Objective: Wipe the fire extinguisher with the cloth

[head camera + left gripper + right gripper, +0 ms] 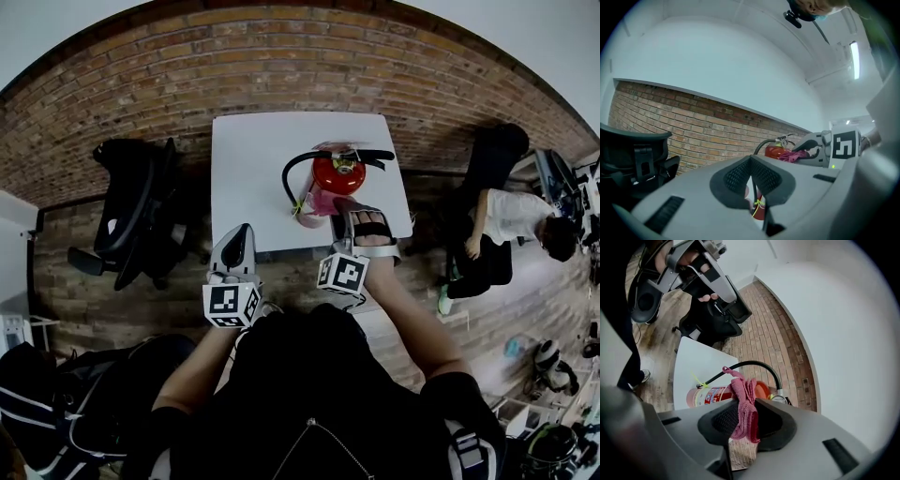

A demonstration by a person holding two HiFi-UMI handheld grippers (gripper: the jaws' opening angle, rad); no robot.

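Note:
A red fire extinguisher [337,173] with a black hose stands on the white table [253,169]. My right gripper [349,211] is shut on a pink cloth [317,202] and holds it against the extinguisher's near side. In the right gripper view the cloth [743,399] is bunched between the jaws, with the extinguisher's body [710,394] and hose [754,364] just behind it. My left gripper [240,242] hovers at the table's front left edge, shut on nothing. In the left gripper view the extinguisher [776,151] and cloth [792,154] show over the closed jaws.
A black office chair [136,211] stands left of the table, in front of the brick wall [281,66]. A person [511,220] sits off to the right. Dark bags [56,394] lie at the lower left.

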